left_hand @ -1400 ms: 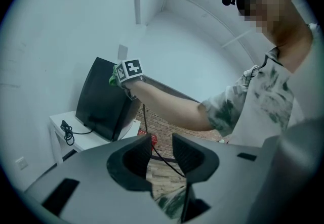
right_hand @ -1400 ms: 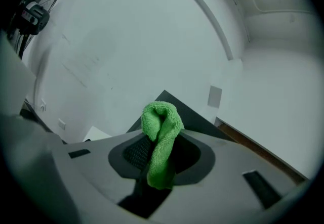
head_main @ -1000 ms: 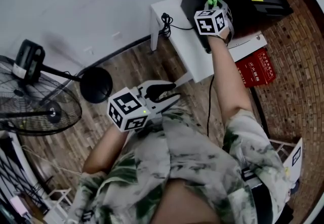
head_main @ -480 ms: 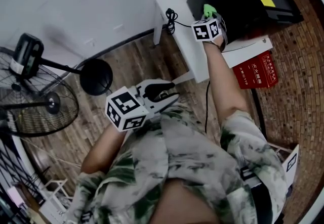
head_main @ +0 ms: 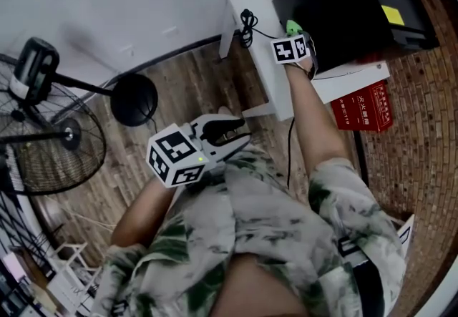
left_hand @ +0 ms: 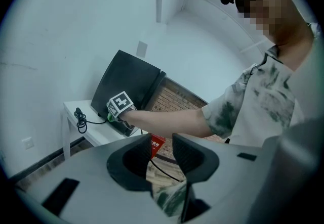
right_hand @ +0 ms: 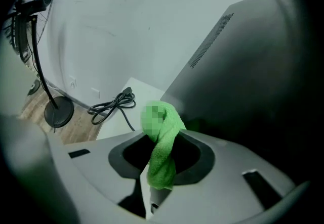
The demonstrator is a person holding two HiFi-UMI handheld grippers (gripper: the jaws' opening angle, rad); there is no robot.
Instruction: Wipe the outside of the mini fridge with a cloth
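1. Since the right gripper (right_hand: pixel 162 153) has its jaws clenched on the green cloth (right_hand: pixel 163 139), we judge that the wiping stroke is the step in hand.
2. The mini fridge (head_main: pixel 343 1) stands on the white table (head_main: pixel 254 4) by the wall. The cloth's free end sits at its dark side panel, low down near the coiled cable (head_main: pixel 247 22); we cannot tell whether it touches.
3. To wipe well, we would press the cloth's bulk flat to the panel, sweep in overlapping passes, and keep the hard jaws off the surface.
4. The right arm reaches out nearly straight over the table edge.
5. The left gripper (head_main: pixel 232 133) hangs near the chest with the elbow bent and its jaws apart on nothing, well away from the fridge.
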